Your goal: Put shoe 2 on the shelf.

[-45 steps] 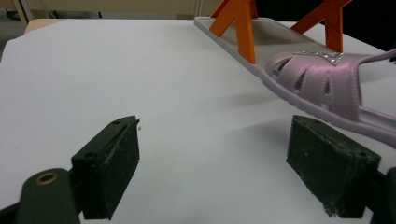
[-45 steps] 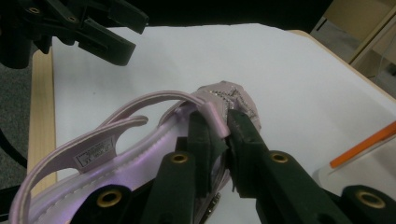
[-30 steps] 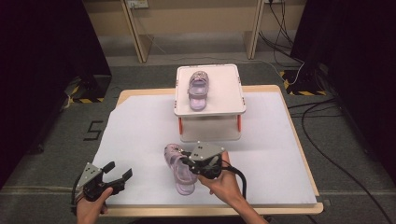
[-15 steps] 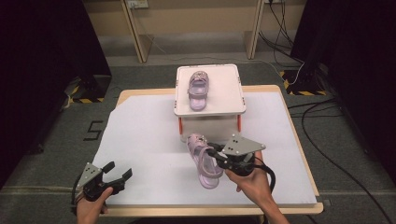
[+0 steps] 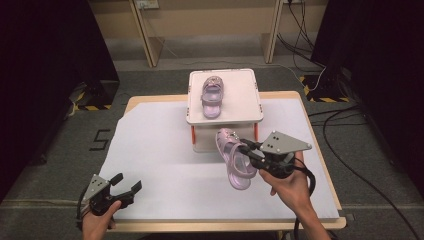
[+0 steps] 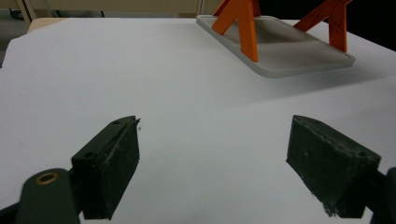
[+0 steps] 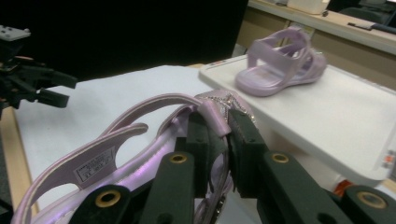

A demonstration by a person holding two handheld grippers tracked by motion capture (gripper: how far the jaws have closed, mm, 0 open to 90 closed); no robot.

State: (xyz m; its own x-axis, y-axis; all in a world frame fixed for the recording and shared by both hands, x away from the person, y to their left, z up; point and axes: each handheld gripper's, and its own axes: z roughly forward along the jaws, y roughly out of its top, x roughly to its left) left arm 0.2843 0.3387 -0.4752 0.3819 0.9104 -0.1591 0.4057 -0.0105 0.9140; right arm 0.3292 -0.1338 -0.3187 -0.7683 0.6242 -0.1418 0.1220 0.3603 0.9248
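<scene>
Sandal (image 5: 235, 159) pinched by its strap in the closed right gripper (image 5: 253, 150), lifted just near of the white stand (image 5: 247, 85), toward the table's right side. Left gripper (image 5: 127, 186) wide open, nothing in it, at the near-left table edge; bare white sheet (image 5: 155, 145) between. Two sandals: second sandal (image 5: 212, 96) on the stand top. Two grippers.

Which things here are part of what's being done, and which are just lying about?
In use:
- pale purple strappy sandal, clamped in the right gripper
- matching purple sandal on the white square stand with orange legs

Lying about:
- left gripper, open, idle over the white table sheet
- black floor cables
</scene>
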